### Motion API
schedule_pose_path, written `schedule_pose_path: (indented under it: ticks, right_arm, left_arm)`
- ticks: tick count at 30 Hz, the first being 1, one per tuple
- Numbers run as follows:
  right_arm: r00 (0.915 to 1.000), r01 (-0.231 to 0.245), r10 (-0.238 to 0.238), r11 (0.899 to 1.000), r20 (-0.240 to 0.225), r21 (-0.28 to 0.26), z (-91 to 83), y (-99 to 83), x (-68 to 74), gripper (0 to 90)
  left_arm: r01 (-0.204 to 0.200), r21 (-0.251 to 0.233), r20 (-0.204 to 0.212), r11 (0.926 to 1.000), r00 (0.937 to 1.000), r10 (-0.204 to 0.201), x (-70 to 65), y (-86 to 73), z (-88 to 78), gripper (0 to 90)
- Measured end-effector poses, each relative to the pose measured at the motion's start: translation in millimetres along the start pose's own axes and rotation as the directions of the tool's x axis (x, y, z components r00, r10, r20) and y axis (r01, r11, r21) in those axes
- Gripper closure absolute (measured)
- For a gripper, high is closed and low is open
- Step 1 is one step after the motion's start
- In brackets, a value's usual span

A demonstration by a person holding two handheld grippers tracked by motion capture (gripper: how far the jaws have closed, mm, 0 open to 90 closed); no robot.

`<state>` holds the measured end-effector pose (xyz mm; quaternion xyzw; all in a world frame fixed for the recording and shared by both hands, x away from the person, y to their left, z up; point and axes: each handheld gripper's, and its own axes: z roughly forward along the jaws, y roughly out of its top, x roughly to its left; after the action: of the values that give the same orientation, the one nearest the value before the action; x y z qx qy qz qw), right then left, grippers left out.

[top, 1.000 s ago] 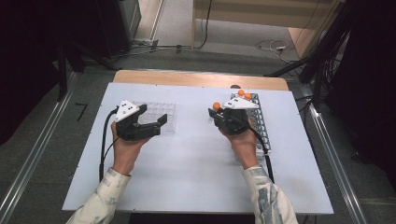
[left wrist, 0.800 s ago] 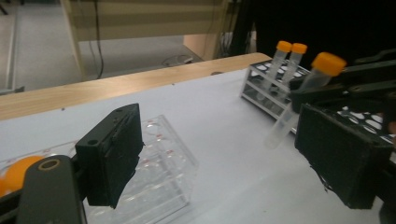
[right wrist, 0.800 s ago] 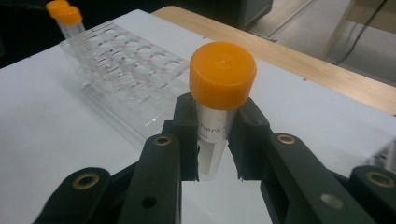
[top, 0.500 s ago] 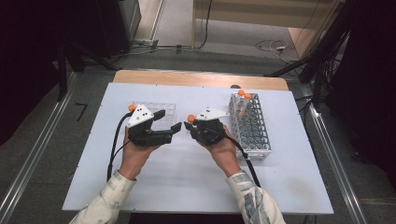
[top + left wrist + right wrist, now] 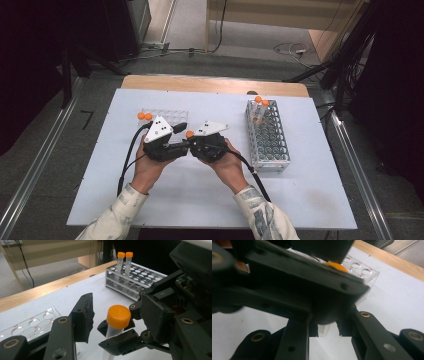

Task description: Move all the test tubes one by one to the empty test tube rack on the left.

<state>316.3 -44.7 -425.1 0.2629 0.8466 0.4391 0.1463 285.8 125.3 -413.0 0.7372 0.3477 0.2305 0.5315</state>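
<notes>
A clear tube with an orange cap [image 5: 190, 134] stands upright between my two grippers at mid-table. My right gripper [image 5: 195, 145] is shut on the tube's clear body [image 5: 324, 330], coming in from the right. My left gripper [image 5: 181, 136] faces it from the left. Its jaws have just been closing, and they now stand on either side of the orange cap [image 5: 118, 316]. A small gap still shows at each of the pads [image 5: 83, 315], so they do not press on it. In the right gripper view, the left gripper's body [image 5: 287, 290] blocks most of the scene.
A white tube rack [image 5: 270, 142] stands to the right, with two orange-capped tubes [image 5: 260, 102] at its far end. A clear well tray [image 5: 167, 115] lies behind the left gripper, with two orange caps [image 5: 144, 116] at its left end. The wooden table edge [image 5: 215, 84] runs along the back.
My right gripper has carried the tube leftward from the rack to the table's middle. My left gripper has shifted slightly right, and its jaws have narrowed around the cap.
</notes>
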Motion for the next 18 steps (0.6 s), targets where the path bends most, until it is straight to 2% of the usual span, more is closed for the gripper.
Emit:
schedule_pose_path:
  ticks: [9, 18]
  right_arm:
    - [0.9999, 0.003, -0.003, 1.000, -0.012, 0.000, -1.0, 1.7, 0.3, 71.8]
    - [0.9998, 0.001, -0.001, 1.000, -0.021, 0.000, 0.5, 1.3, 0.3, 71.2]
  left_arm:
    - [-0.027, 0.015, 0.010, 0.9995, 0.9996, 0.027, -2.7, -2.1, 2.3, 65.1]
    - [0.000, 0.014, 0.020, 0.9999, 0.9998, 0.000, -0.7, -1.9, 1.4, 69.5]
